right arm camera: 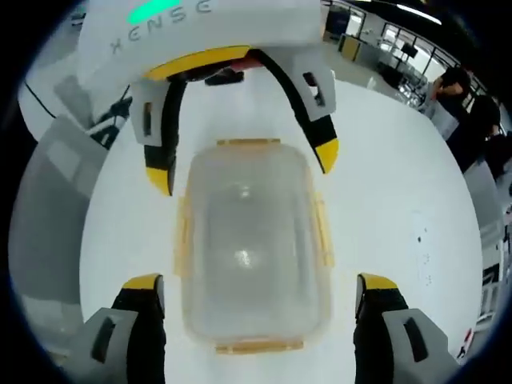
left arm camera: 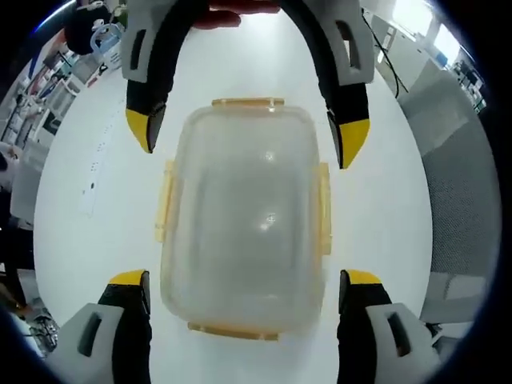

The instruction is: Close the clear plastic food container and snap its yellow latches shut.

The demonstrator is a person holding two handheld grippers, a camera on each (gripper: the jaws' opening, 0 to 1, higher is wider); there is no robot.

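Frosted, round-cornered plastic container (left arm camera: 244, 224) with yellow latches (left arm camera: 165, 202) on a glossy white table (left arm camera: 392, 208); both grippers (left arm camera: 244, 288) (right arm camera: 260, 292) gape wide around it.

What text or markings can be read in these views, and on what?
"XENSE": grey letters on the white housing of the left gripper, seen in the right gripper view; first letter partly cut, so uncertain.
Small dark marks on the white table: too small to read.
Container: no readable text.

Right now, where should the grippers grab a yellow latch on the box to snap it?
Probably a long-side latch, pinched from outside at its loose lower edge. The box sits flat with its lid on, and the side latches look flared outward. The left gripper and right gripper are open, straddling opposite ends.
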